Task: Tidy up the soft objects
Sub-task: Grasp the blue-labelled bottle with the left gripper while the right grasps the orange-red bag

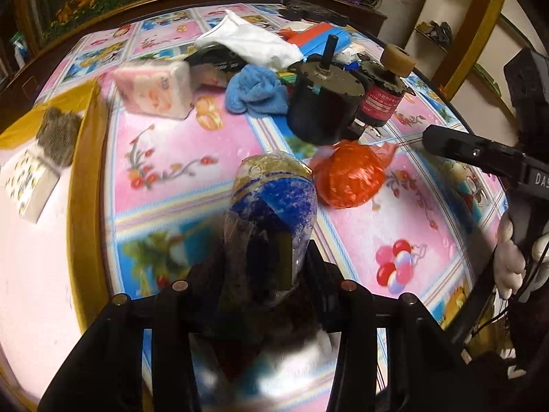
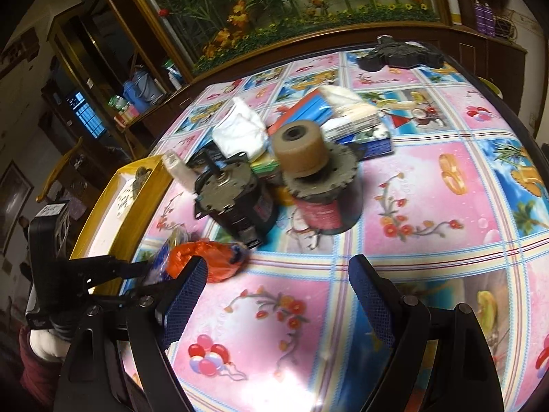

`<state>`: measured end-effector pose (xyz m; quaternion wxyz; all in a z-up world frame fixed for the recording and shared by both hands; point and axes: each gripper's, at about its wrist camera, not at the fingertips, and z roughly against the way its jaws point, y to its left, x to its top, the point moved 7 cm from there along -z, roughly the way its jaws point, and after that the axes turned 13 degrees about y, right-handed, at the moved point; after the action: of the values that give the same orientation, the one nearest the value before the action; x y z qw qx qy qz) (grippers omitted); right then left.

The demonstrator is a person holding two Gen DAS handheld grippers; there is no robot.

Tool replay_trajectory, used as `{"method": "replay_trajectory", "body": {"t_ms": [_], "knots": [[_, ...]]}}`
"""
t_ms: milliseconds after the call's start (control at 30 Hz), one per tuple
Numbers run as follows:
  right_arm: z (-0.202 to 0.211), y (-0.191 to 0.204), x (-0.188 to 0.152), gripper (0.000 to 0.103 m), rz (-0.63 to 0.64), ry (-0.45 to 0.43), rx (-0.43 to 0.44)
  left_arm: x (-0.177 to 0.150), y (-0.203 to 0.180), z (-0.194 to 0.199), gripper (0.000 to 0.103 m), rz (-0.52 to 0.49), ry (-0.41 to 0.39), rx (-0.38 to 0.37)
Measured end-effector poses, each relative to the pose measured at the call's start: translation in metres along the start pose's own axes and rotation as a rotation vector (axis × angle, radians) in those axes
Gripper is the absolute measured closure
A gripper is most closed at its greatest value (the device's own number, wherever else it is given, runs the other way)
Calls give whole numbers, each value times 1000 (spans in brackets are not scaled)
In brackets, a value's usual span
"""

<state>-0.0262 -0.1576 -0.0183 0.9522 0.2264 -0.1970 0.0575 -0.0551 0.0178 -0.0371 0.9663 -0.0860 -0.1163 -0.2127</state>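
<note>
At 9 o'clock on the table (image 1: 164,158) stands the yellow tray (image 1: 85,158), the apparent collection point. It holds two items: a grey fuzzy piece (image 1: 58,135) and a patterned tissue pack (image 1: 29,185). These count as sorted.

At 6 o'clock in the left wrist view, the left gripper (image 1: 271,257) pinches a crinkled blue-and-gold plastic packet (image 1: 274,199) between its fingers. The packet sits near the tray but is not yet in it. Judged step: carry and deposit.

At 12 o'clock, several soft items remain loose: a pink tissue pack (image 1: 154,92), a blue cloth (image 1: 257,92) and a white cloth (image 1: 247,44). An orange plastic bag (image 1: 350,178) lies just beside the packet.

At 1 o'clock stand two motors (image 1: 322,103); these are hard and likely stay.

At 3 o'clock, the right gripper (image 2: 278,295) hovers over the table with fingers spread and nothing between them.

Judged progress: under half complete.
</note>
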Motion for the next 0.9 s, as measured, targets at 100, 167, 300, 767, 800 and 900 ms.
{"method": "replay_trajectory", "body": {"t_ms": [100, 167, 300, 767, 800, 900], "knots": [[-8, 12, 0, 18, 14, 19, 19, 0, 4, 4, 60, 31, -24, -10], [-13, 19, 0, 18, 12, 29, 33, 3, 6, 4, 57, 46, -31, 2], [-21, 30, -2, 18, 31, 54, 34, 6, 0, -2, 52, 31, -34, 31], [-52, 53, -5, 18, 73, 120, 3, 19, 9, -11, 34, 60, -81, 108], [-53, 55, -5, 19, 80, 120, -3, 18, 7, -10, 39, 53, -85, 113], [-59, 65, -9, 42, 125, 132, -29, 14, 0, -6, 62, 29, -88, 92]]}}
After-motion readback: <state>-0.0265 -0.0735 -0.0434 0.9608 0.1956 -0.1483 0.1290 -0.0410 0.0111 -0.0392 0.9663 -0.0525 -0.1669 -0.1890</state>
